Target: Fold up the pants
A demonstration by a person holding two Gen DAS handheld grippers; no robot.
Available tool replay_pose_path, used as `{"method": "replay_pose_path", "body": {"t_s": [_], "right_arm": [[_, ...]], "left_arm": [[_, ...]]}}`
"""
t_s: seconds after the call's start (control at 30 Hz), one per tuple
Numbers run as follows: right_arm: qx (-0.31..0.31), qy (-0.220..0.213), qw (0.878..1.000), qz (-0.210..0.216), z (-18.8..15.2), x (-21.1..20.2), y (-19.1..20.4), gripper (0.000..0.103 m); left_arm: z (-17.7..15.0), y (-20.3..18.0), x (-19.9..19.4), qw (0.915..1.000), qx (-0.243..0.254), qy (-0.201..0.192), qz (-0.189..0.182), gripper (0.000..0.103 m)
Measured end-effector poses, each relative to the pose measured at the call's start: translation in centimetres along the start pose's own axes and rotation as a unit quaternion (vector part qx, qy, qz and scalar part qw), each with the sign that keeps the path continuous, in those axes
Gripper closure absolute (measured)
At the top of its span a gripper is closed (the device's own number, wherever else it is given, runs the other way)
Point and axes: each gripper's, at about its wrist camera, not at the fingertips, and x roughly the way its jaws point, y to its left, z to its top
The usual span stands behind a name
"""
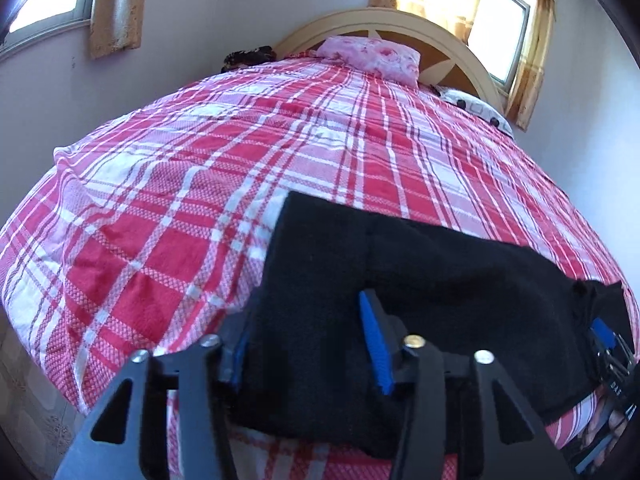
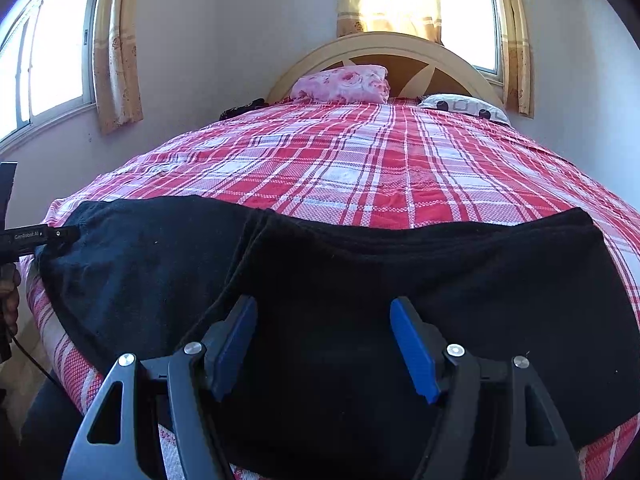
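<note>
Black pants [image 1: 420,264] lie flat across the near end of a bed, spread wide in the right wrist view [image 2: 480,264]. My left gripper [image 1: 302,312] sits low over their left end with cloth between its fingers. The left pad is half hidden by fabric, while the right pad [image 1: 376,344] shows its bare blue face, so the jaws stand apart. My right gripper [image 2: 323,304] hovers open over the middle of the pants, both blue pads bare. It shows at the right edge of the left wrist view [image 1: 604,336], and the left gripper's body [image 2: 40,236] at the left edge of the right wrist view.
A red and white plaid cover [image 2: 360,168] spreads over the bed. A pink floral pillow [image 2: 344,82] and a spotted pillow [image 2: 464,106] lie by the curved headboard [image 2: 440,56]. Curtained windows flank the bed. A hand [image 2: 8,292] and cable show at the left.
</note>
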Motion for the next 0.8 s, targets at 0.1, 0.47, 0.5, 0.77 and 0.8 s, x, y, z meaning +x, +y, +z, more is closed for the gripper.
{"method": "replay_pose_path", "body": {"t_s": [0.1,0.47,0.5,0.77,0.8], "right_arm": [[-0.001,-0.003,1.000,0.001,0.0,0.0,0.0,0.033],[0.008,0.008,1.000,0.015,0.3,-0.3,-0.6,0.033],[0.012,0.012,1.000,0.019,0.5,-0.5,-0.7,0.033],[0.034,0.019,0.999,0.015,2.1,-2.1,-2.6,0.033],[0.035,0.017,0.999,0.011,2.4,-2.4,-3.0,0.033]], "left_arm": [[-0.4,-0.8,-0.8,0.9999,0.012,0.003,0.001,0.074],[0.8,0.2,-4.0,0.9948,-0.060,-0.022,-0.080,0.076],[0.8,0.2,-4.3,0.9938,-0.064,-0.023,-0.087,0.076],[2.4,-2.8,-8.0,0.9799,-0.073,-0.050,-0.179,0.076],[2.6,-3.2,-8.4,0.9786,-0.070,-0.052,-0.186,0.076]]}}
